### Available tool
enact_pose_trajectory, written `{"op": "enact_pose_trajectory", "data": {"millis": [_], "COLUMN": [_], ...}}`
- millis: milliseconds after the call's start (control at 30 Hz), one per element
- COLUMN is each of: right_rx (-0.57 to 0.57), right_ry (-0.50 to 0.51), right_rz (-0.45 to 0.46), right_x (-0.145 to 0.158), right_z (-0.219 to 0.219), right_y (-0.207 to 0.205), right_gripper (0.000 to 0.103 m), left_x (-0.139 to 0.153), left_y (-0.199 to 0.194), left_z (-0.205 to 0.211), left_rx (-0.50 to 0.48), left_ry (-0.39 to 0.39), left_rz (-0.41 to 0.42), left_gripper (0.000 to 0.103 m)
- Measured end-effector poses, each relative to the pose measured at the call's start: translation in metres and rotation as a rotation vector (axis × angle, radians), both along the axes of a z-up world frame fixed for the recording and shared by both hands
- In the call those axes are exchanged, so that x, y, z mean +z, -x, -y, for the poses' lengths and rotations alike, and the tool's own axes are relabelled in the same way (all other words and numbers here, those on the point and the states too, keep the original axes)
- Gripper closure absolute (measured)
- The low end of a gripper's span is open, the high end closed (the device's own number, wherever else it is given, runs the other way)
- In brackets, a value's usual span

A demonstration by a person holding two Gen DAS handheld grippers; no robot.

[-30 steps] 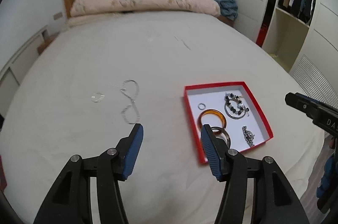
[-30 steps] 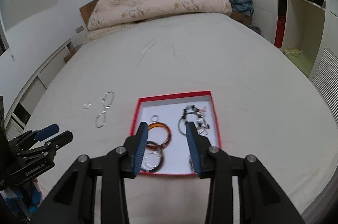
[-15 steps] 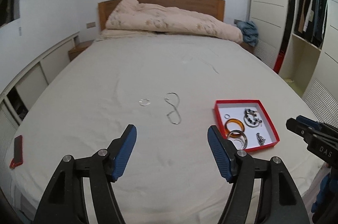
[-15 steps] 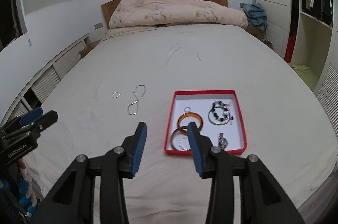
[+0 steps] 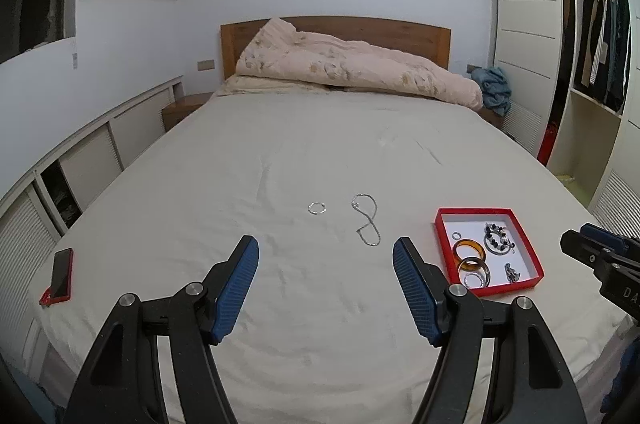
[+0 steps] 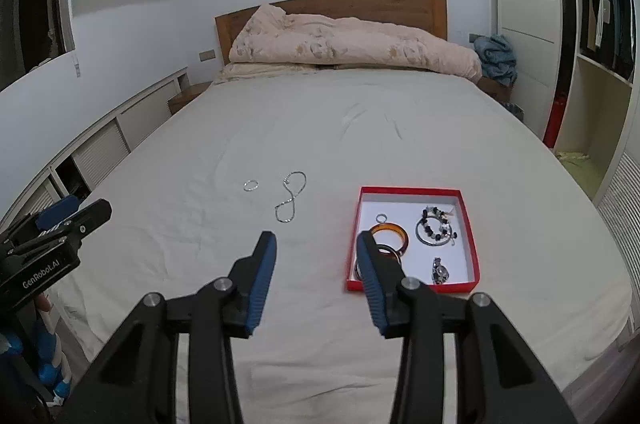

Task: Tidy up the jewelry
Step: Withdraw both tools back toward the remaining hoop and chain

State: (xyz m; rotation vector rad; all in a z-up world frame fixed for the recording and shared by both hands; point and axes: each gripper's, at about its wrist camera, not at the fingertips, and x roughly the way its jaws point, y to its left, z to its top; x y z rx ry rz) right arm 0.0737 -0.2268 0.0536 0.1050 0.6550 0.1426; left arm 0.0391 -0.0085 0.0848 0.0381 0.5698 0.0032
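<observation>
Where black casing shows, left gripper (image 6: 60,220) reads "GenRobot.AI"

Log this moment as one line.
left claw: open, empty | right claw: open, empty | chain, ring: on bed | red box: part-filled

open sheet: bare bed (image 5: 320,151) from 9 to 1 o'clock
blockers: red tray (image 5: 520,236) at 2, chain (image 5: 366,224) at 12

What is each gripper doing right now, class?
Left gripper: open, holding nothing.
Right gripper: open, holding nothing.
</observation>
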Motion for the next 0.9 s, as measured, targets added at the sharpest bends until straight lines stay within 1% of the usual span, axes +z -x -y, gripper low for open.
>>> {"op": "enact_pose_trajectory", "data": {"millis": [133,200,333,400,500,700,900], "right_rx": [0.004,0.008,0.015,0.018,0.024,0.042,0.061], "right_ry": [0.004,0.01,0.008,0.004,0.002,-0.004,-0.021], "right_rz": [0.017,0.025,0.032,0.03,0.017,-0.012,-0.053], "right_x": [0.005,0.008,0.009,0.007,0.003,-0.011,-0.028], "right_z": [-0.005,-0.008,-0.012,-0.013,-0.014,-0.016,-0.019], "right_y": [0.006,0.008,0.01,0.009,0.003,-0.013,-0.034], "right_gripper": [0.059,0.059,0.058,0.058,0.058,0.058,0.058], "left_x": [0.003,0.003,0.003,0.002,-0.002,-0.017,-0.032], "left_y": [0.007,0.008,0.012,0.011,0.005,-0.012,-0.032], "left_z": [-0.004,-0.004,-0.003,-0.003,-0.006,-0.015,-0.022], "left_rx": [0.01,-0.003,-0.015,-0.013,-0.001,0.039,0.057], "left_ry": [0.008,0.014,0.001,-0.013,-0.009,-0.005,0.001], "left_rz": [0.014,0.02,0.025,0.014,-0.005,-0.048,-0.093], "left_gripper": [0.034,0.034,0.034,0.033,0.03,0.029,0.029]}}
